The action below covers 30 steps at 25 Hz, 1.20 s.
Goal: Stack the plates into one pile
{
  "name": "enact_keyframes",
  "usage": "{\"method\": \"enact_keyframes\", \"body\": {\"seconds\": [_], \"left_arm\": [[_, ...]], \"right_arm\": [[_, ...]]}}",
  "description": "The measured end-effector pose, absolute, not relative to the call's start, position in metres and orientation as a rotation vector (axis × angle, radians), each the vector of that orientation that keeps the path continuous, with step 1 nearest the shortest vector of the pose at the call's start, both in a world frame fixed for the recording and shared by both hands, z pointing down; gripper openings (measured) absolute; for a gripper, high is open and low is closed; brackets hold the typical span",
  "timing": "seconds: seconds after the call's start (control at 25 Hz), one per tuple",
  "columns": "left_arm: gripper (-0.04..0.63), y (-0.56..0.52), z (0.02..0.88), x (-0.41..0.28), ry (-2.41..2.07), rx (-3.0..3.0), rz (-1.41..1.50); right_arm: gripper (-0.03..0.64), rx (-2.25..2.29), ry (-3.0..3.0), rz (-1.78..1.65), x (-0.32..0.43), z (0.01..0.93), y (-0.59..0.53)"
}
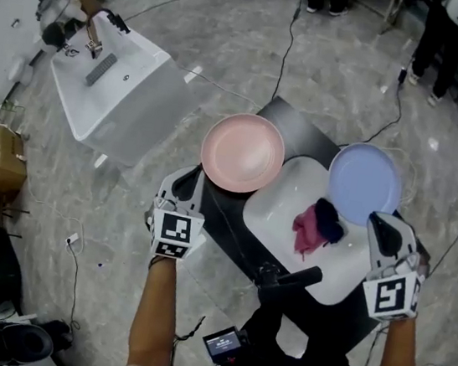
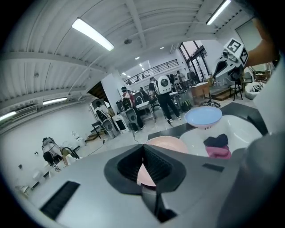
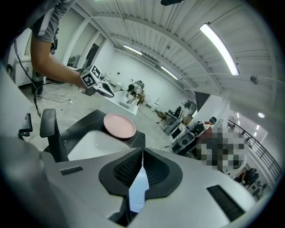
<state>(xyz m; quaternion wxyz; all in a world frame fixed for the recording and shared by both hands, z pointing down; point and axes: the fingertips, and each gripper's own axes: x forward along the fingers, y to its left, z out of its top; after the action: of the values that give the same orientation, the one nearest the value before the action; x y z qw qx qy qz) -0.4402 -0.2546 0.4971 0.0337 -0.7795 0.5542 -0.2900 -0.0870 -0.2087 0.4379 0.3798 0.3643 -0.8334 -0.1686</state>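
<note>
Grip is absent on both sides. The left gripper (image 2: pixel 142 147) has its jaws pressed together on nothing; the sliver of pink in the gap behind the tips is the pink plate (image 1: pixel 243 152) seen beyond them, not held. The right gripper (image 3: pixel 142 153) looks the same, jaws together with a wedge of pale blue showing through. I take that for the blue plate (image 1: pixel 364 183) lying below it rather than a pinched rim, though the right gripper view alone does not quite settle this. In the left gripper view it hangs clear above that plate. Outward from the left claw, the pink plate lies flat on the black counter (image 1: pixel 301 122), just beyond the tips and touching the left edge of the white sink (image 1: pixel 281 201). Outward from the right claw, the blue plate sits at the sink's far right corner, seemingly resting on the rim. In the basin between the two are a pink cloth (image 1: pixel 305 231) and a dark cloth (image 1: pixel 330 220), with the black faucet (image 1: pixel 292 277) at the near edge. By my reading the stacking has not begun: the plates are well apart, neither is lifted, and one must yet be gripped, carried across the sink and set on the other.
</note>
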Motion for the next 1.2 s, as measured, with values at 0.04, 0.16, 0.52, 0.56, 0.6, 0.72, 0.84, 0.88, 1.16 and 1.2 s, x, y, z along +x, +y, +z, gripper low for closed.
{"method": "enact_keyframes", "body": {"seconds": [0.04,0.16,0.52,0.56,0.6,0.72,0.84,0.88,1.16,1.2], "left_arm": [[0.002,-0.261,0.508,-0.448,1.718,-2.404,-0.907],[0.003,-0.279,0.543,-0.466,1.760,-2.435,-0.946],[0.084,-0.320,0.615,-0.496,1.889,-2.517,-0.997],[0.086,-0.323,0.620,-0.497,1.902,-2.532,-1.000],[0.090,-0.326,0.626,-0.498,1.913,-2.549,-1.007],[0.117,-0.334,0.642,-0.501,1.956,-2.593,-1.048],[0.126,-0.337,0.650,-0.505,2.017,-2.620,-1.099],[0.128,-0.338,0.652,-0.506,2.035,-2.630,-1.100],[0.096,-0.343,0.652,-0.506,2.084,-2.702,-1.063],[0.094,-0.343,0.653,-0.506,2.092,-2.701,-1.061]], "right_arm": [[0.034,0.931,-2.119,-0.425,-0.089,0.441,-0.208],[0.034,0.917,-2.089,-0.408,-0.093,0.452,-0.209],[0.034,0.858,-2.055,-0.382,-0.111,0.480,-0.214],[0.035,0.850,-2.053,-0.383,-0.113,0.484,-0.214],[0.034,0.843,-2.051,-0.386,-0.114,0.487,-0.214],[0.035,0.832,-2.048,-0.384,-0.116,0.495,-0.216],[0.035,0.830,-2.038,-0.370,-0.115,0.500,-0.218],[0.035,0.829,-2.037,-0.366,-0.115,0.501,-0.219],[0.034,0.824,-2.046,-0.360,-0.123,0.500,-0.224],[0.035,0.822,-2.049,-0.362,-0.125,0.500,-0.224]]}}
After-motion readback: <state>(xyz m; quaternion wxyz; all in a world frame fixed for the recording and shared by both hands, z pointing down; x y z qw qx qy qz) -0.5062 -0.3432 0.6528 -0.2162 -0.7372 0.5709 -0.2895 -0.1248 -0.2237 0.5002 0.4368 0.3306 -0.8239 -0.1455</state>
